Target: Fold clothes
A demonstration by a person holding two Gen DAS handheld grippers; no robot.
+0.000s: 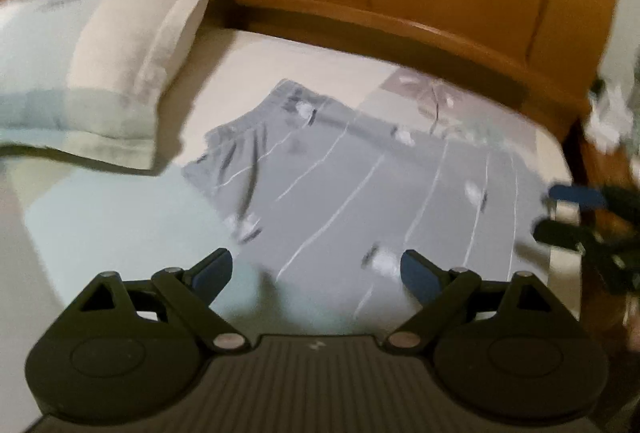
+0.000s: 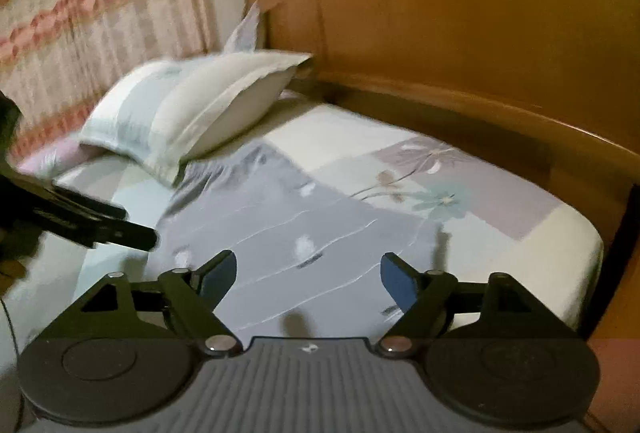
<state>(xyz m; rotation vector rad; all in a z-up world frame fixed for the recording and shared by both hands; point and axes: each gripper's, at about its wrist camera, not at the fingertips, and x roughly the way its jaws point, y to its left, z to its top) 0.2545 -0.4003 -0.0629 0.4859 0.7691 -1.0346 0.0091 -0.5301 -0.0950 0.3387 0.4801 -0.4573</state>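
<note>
Both grippers, left gripper (image 1: 316, 271) and right gripper (image 2: 308, 271), fingers wide, empty, above grey garment (image 1: 360, 193) on bed (image 1: 120, 217). Pinch corners cleanly, one layer only.

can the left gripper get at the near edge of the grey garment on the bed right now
Probably yes. The left gripper hangs just above the grey garment with its jaws open and empty, and nothing lies between them. The pillow sits off to one side, clear of the way.

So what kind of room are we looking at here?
Most likely a bedroom: a bed with a patchwork floral sheet, a pillow against the wooden headboard, and a striped curtain behind. A grey garment lies spread on the bed.
</note>
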